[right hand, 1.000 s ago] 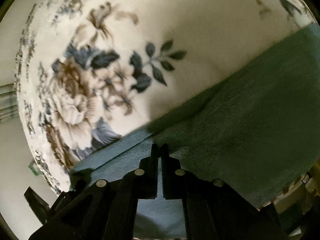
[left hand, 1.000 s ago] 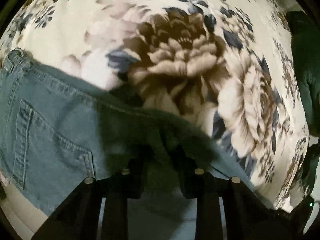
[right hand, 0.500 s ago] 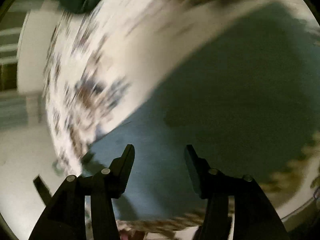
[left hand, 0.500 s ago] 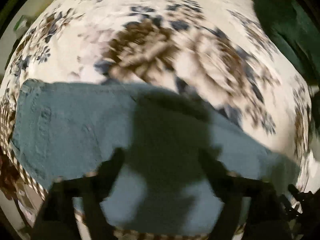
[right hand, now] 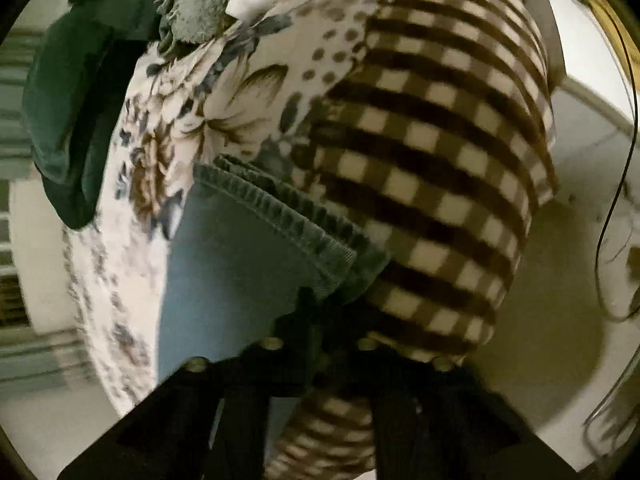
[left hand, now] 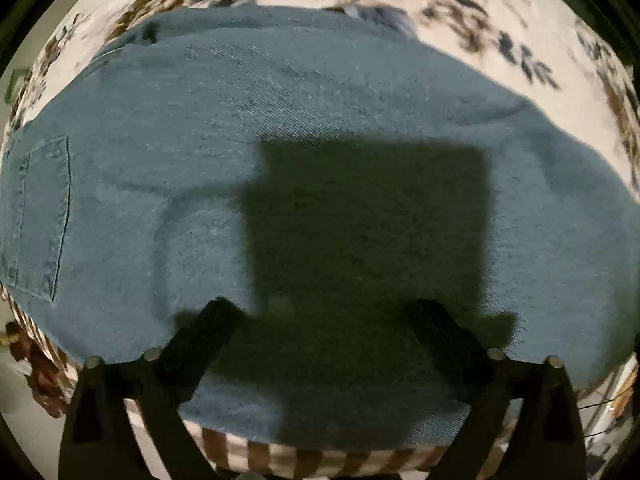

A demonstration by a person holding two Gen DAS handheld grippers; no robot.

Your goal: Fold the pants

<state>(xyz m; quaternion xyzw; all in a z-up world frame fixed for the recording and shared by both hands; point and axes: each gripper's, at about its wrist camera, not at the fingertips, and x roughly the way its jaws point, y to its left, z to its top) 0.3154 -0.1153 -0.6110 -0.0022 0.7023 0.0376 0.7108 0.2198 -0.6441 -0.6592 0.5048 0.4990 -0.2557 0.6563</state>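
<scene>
No readable labels anywhere. The jeans (left hand: 320, 120) lie flat right under the left gripper (left hand: 324, 320), jaws opening, nothing between; the right gripper (right hand: 320, 304) is pinched together at the hem (right hand: 280, 208).

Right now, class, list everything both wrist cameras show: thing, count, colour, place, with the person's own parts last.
jeans: one, blue, spread flat on the blanket
pocket: one, blue, on the jeans at the left edge of the left view
hem: one, blue, ribbed, just ahead of the right gripper
blanket: one, cream with brown and blue flowers, under the jeans
checked border: one, brown and cream, along the blanket's edge
green cloth: one, dark green, at the blanket's far side
grey cloth: one, grey, fuzzy, beside the green cloth
cable: one, black, thin, off the bed at right
left gripper: black, jaws opening over the jeans, gripping nothing
right gripper: black, shut at the hem's corner; grip unclear
</scene>
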